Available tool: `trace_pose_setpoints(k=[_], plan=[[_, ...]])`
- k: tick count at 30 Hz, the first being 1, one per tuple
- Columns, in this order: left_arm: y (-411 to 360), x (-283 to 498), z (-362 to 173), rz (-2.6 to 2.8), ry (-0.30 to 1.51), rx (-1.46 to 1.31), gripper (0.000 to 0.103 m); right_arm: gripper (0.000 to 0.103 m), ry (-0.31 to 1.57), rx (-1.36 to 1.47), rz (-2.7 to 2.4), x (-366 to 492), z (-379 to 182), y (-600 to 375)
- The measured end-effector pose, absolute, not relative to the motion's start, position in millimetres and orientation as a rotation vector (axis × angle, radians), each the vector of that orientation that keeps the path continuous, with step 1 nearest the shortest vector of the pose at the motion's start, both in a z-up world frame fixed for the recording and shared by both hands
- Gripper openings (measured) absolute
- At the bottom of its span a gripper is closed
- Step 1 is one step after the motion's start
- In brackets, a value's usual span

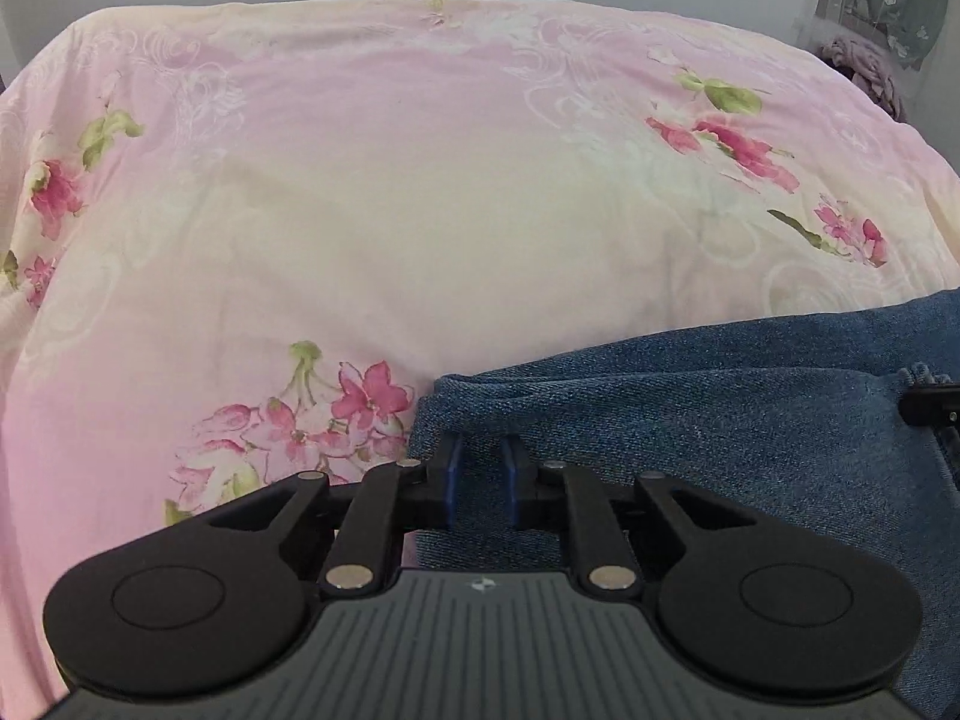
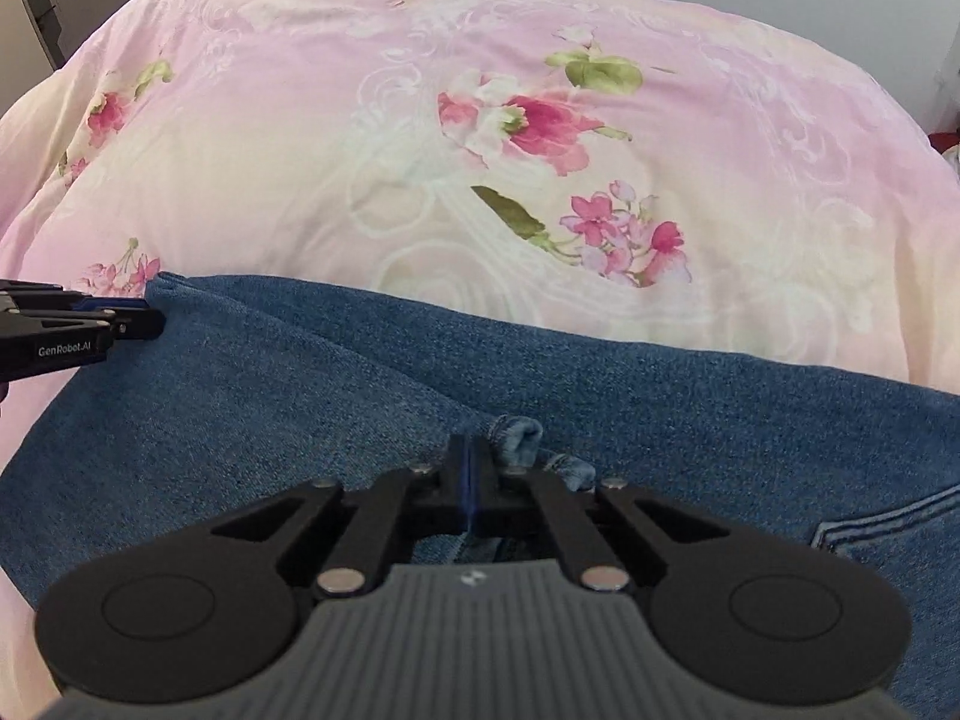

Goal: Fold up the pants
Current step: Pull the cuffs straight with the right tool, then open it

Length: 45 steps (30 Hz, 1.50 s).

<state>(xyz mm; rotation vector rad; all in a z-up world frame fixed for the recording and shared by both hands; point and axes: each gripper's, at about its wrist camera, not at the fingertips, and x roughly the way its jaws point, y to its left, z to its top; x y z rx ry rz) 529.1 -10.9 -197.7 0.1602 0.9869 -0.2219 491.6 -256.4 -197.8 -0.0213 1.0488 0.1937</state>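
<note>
item: pants (image 2: 372, 384) | material: blue denim, stitched pocket seam visible at right | state: folded, doubled layers with small bunched fold near centre | pose: flat | location: near edge of floral bedspread (image 2: 300, 150)

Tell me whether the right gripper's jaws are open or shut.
Shut: the right gripper shows no gap between its fingers, which pinch a bunched fold of the blue denim pants lying on the pink floral bedspread.
</note>
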Motion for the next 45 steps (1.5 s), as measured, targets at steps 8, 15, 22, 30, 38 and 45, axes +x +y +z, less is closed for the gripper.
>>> trace_pose_setpoints(k=[8, 15, 22, 30, 38, 45], plan=[[-1, 445, -139, -0.194, 0.828, 0.166, 0.019, 0.002, 0.968, -0.036, 0.236, 426, -155, -244], [11, 392, -152, -0.188, 0.901, 0.203, 0.019, 0.002, 0.980, -0.087, 0.255, 365, -165, -227], [28, 389, -195, -0.195, 0.967, 0.086, 0.019, 0.000, 1.011, 0.003, 0.225, 363, -198, -241], [23, 366, -157, -0.169, 0.887, 0.120, 0.020, 0.002, 0.949, -0.081, 0.218, 349, -173, -231], [21, 351, -178, -0.175, 0.971, 0.165, 0.021, 0.003, 0.933, -0.159, 0.219, 320, -177, -231], [32, 342, -213, -0.150, 1.009, 0.185, 0.024, 0.002, 0.957, -0.098, 0.228, 327, -196, -244]])
